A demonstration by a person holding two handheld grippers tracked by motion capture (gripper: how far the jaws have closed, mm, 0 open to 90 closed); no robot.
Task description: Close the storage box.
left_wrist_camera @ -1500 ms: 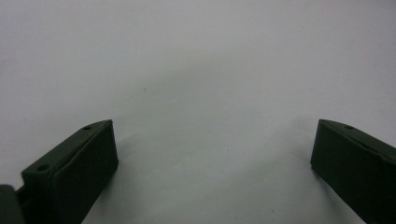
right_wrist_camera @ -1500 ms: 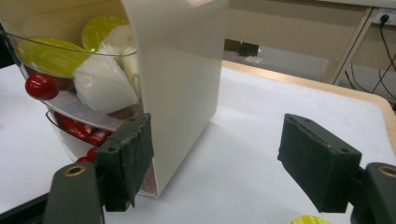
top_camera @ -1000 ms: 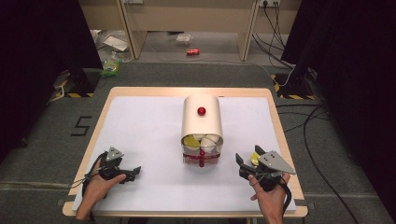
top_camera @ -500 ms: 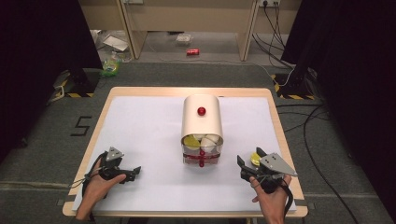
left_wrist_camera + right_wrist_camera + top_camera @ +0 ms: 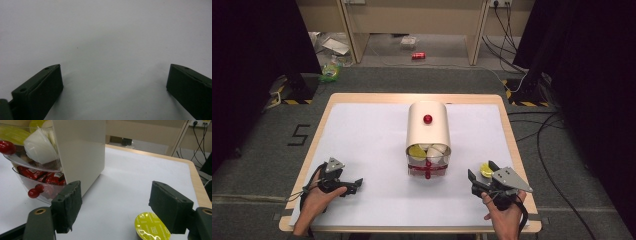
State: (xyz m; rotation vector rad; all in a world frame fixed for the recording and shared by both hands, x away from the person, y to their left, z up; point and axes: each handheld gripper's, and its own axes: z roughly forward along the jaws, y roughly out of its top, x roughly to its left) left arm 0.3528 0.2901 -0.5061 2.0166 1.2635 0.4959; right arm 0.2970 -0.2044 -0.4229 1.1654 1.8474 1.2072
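Resting on the white table (image 5: 362, 130), a yellow-lidded capsule (image 5: 152, 226) lies between the right gripper's (image 5: 120, 207) wide-apart jaws, untouched; its printed label is too small to read. Nearby, a cream dispenser (image 5: 428, 127) holds white and yellow capsules above red packets (image 5: 48, 178). Left gripper (image 5: 113, 82) jaws spread, empty.

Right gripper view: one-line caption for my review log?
Open right gripper above a yellow-lidded capsule on the white table, beside a cream drawer cabinet.

High view overhead, forward-down; gripper views low, close, sharing table (image 5: 362, 130).
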